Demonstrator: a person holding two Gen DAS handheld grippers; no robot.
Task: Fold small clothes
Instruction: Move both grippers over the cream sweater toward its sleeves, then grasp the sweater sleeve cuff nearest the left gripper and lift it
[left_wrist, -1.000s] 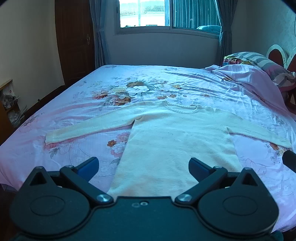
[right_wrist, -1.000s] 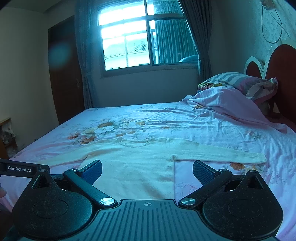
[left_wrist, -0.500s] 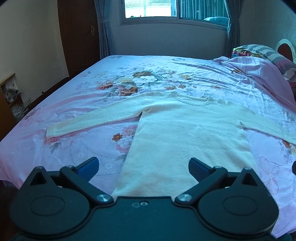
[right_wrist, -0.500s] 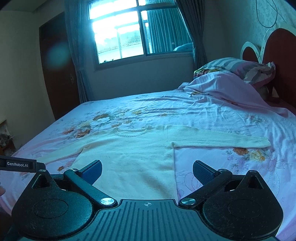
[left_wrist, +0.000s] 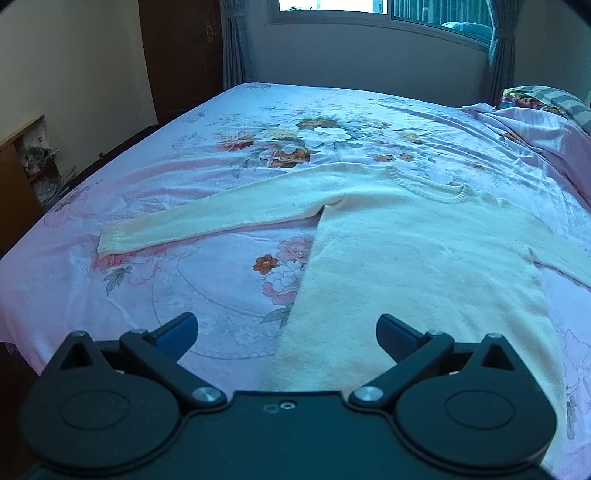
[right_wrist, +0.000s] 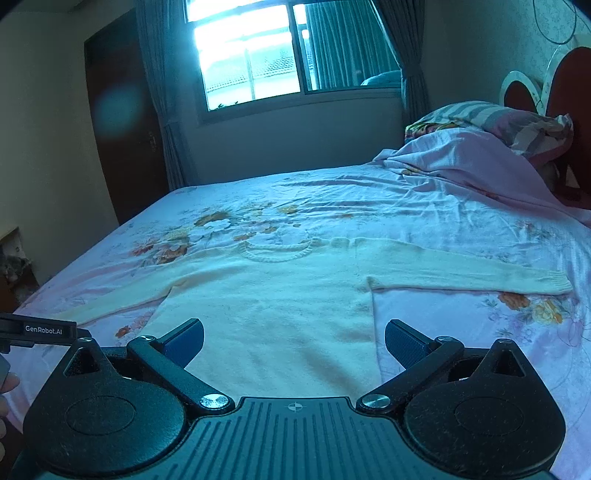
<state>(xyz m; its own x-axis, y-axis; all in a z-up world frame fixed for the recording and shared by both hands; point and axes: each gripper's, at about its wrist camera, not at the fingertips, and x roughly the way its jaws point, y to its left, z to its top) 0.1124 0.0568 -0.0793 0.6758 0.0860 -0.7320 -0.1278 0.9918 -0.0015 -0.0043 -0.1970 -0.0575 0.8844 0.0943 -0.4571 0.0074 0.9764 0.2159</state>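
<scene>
A cream long-sleeved knit sweater (left_wrist: 413, 258) lies flat on the bed, neckline away from me and both sleeves spread out. It also shows in the right wrist view (right_wrist: 273, 302). My left gripper (left_wrist: 287, 332) is open and empty above the sweater's lower left edge. Its left sleeve cuff (left_wrist: 110, 242) lies ahead to the left. My right gripper (right_wrist: 294, 341) is open and empty above the sweater's lower right part. The right sleeve cuff (right_wrist: 554, 282) lies far right.
The bed has a floral pink sheet (left_wrist: 207, 280). A bunched quilt (right_wrist: 472, 162) and striped pillows (right_wrist: 491, 118) lie at the headboard on the right. A window (right_wrist: 255, 62) and a dark wardrobe (right_wrist: 122, 122) stand beyond. The left gripper's body (right_wrist: 37, 330) shows at the left edge.
Both grippers have moved forward and lower over the bed, closer to the sweater. The left view has swung left toward the left sleeve. Both stay open.
</scene>
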